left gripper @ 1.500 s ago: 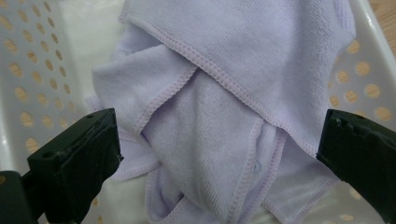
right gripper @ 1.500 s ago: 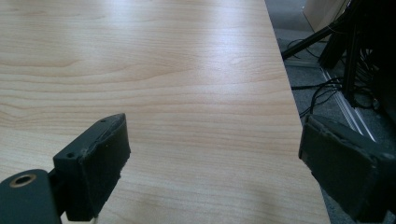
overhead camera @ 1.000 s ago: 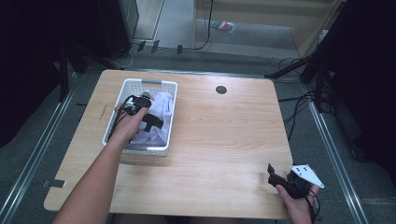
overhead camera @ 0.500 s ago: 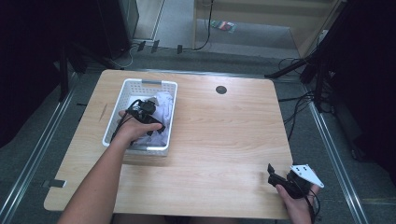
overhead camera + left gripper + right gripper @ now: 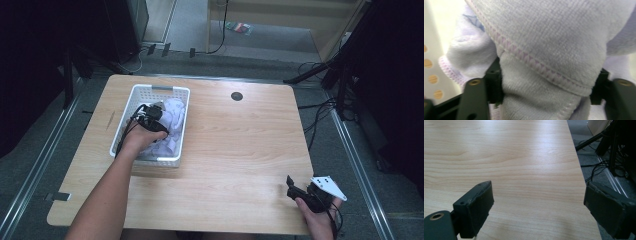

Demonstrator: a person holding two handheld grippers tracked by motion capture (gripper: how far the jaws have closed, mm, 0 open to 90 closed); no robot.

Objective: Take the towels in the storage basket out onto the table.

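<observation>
We see the left tongs [image 5: 159, 119] down inside the white perforated basket [image 5: 177, 107], which stands on the left half of the wooden worktop [image 5: 240, 145]. In that basket lies a heap of pale lilac towels [image 5: 172, 117], and the tongs sit right on top of it. From the left gripper view, a thick fold of one terry towel [image 5: 544, 62], edged with pink stitching, fills the gap between the two black jaws: the jaws have just been closing, and the cloth bulges between the pads on both sides, so we read this as a grip on the towel, though the pads themselves are mostly buried in the fabric and the contact is hard to see cleanly. The basket's wall, with its round holes, shows at the left edge of that view.

Our right tongs [image 5: 300, 192] rest well apart from the basket, near the worktop's front right corner, held low in the right hand [image 5: 320, 222]. In the right gripper view, their jaws stand wide apart over bare wood with nothing between them.
</observation>
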